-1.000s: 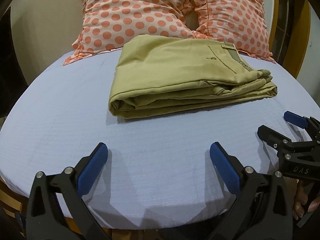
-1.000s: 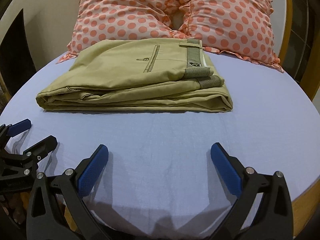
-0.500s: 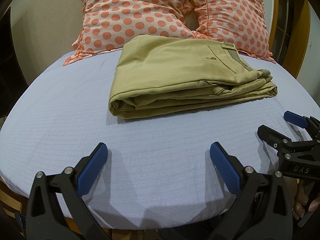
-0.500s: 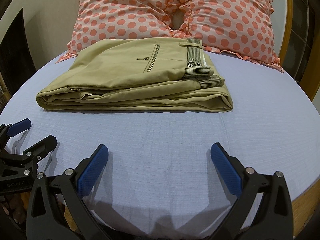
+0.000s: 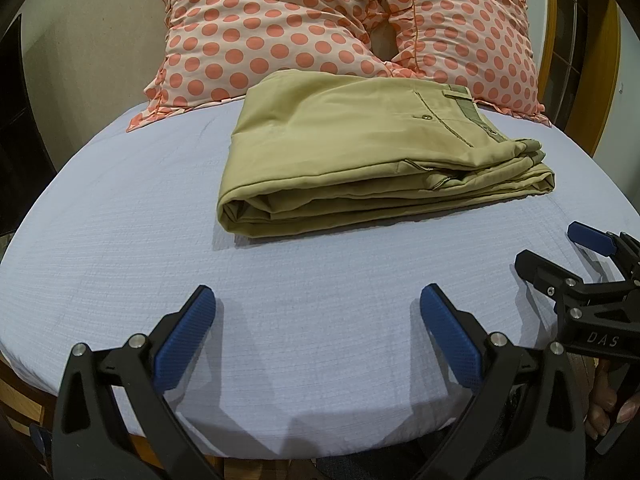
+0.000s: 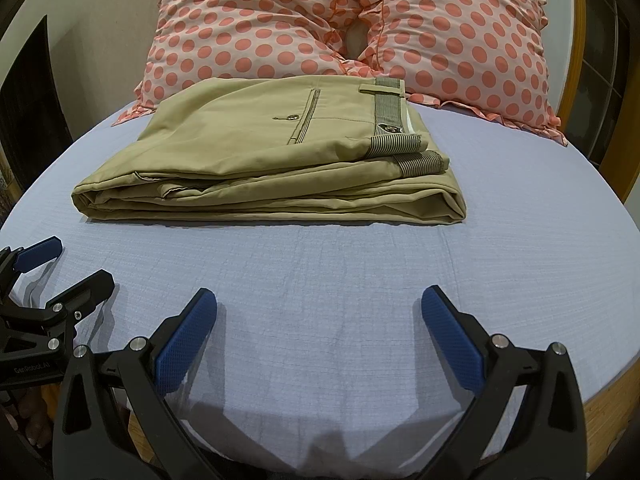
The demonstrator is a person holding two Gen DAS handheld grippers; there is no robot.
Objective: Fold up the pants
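Observation:
Khaki pants (image 5: 360,148) lie folded into a thick rectangle on the pale blue bed sheet (image 5: 200,248), back pocket and striped waistband on top; they also show in the right wrist view (image 6: 272,160). My left gripper (image 5: 318,312) is open and empty, hovering over the sheet near the bed's front edge, well short of the pants. My right gripper (image 6: 319,312) is open and empty, likewise near the front edge. Each gripper shows in the other's view: the right one (image 5: 560,256) at the right, the left one (image 6: 68,264) at the left.
Two pink polka-dot pillows (image 5: 280,32) (image 6: 460,28) lean at the head of the bed, just behind the pants. A wooden bed frame (image 6: 608,392) shows under the sheet's front edge. The sheet (image 6: 340,272) lies between the grippers and the pants.

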